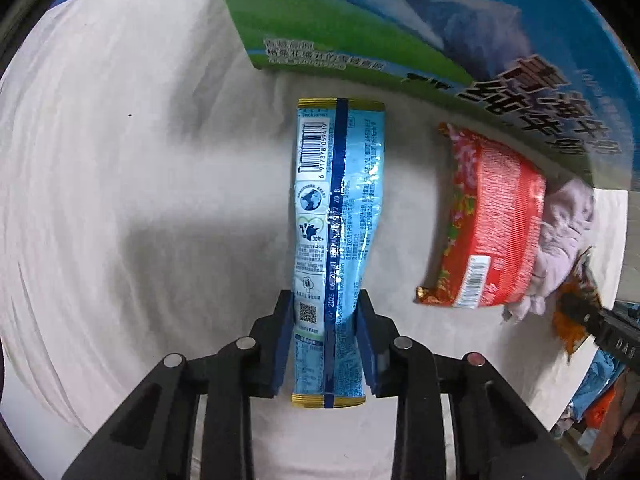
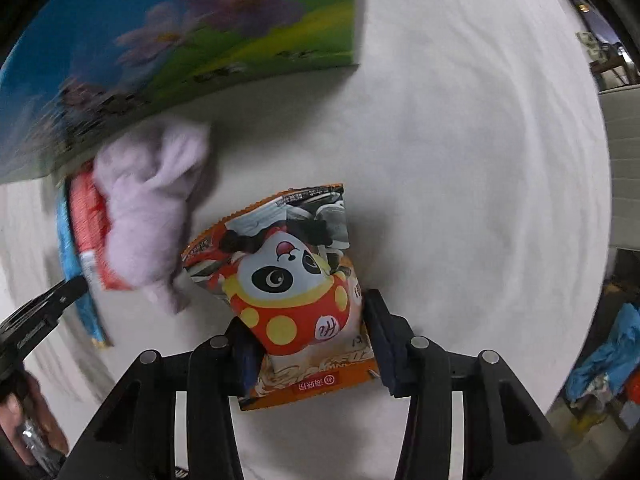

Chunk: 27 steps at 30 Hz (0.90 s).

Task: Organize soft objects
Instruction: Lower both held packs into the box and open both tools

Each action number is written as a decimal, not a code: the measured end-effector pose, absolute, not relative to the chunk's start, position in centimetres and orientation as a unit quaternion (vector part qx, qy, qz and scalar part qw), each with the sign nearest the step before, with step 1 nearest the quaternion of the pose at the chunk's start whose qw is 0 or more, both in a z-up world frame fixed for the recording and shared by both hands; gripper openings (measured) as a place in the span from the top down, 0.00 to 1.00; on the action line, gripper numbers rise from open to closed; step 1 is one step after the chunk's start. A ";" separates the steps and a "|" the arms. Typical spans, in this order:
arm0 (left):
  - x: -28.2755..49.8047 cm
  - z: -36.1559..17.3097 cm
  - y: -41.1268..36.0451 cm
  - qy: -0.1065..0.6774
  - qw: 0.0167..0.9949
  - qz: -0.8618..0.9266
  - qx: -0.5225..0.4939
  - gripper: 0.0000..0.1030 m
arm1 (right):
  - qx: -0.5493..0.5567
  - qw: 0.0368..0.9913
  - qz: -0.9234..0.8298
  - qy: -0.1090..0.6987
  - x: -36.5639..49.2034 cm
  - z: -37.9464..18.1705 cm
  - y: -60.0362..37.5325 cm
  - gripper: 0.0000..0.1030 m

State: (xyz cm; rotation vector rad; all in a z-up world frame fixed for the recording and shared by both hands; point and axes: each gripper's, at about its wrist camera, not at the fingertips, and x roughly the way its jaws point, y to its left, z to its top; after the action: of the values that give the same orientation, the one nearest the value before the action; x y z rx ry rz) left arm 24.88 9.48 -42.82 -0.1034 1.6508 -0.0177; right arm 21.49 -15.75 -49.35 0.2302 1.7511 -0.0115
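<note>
My left gripper is shut on a long light-blue milk pouch that lies lengthwise on the white cloth. My right gripper is shut on an orange snack bag with a panda print. A red snack bag lies right of the blue pouch, and a pale purple plush toy rests against it. The red bag and the blue pouch also show at the left of the right wrist view. The right gripper with its orange bag shows at the right edge of the left wrist view.
A large blue and green milk carton box stands behind the objects, also seen in the right wrist view. The white cloth covers the table. Blue and orange items lie beyond the table's right edge.
</note>
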 end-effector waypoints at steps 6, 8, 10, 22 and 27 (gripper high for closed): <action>22.9 -39.6 9.1 0.718 0.694 -0.028 -0.046 0.74 | 0.114 0.644 0.008 0.757 19.0 -47.4 -14.9 0.53; 22.1 -37.9 9.1 0.709 0.703 -0.036 -0.045 0.74 | 0.128 0.649 0.019 0.750 18.0 -46.2 -14.5 0.53; 21.6 -36.2 8.8 0.700 0.712 -0.043 -0.040 0.74 | 0.133 0.656 0.024 0.742 16.5 -44.8 -13.6 0.53; 20.1 -25.0 6.2 0.631 0.767 -0.108 -0.050 0.74 | 0.180 0.712 0.062 0.675 18.0 -34.2 -12.7 0.54; 21.1 -21.0 4.8 0.596 0.791 -0.132 -0.046 0.74 | 0.173 0.739 0.076 0.647 18.4 -28.9 -12.2 0.54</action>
State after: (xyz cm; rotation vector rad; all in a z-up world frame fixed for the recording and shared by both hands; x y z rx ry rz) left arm 21.09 4.82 -21.03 -0.0993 1.2816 -0.2835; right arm 18.37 -12.21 -28.85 0.3787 1.4202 0.1665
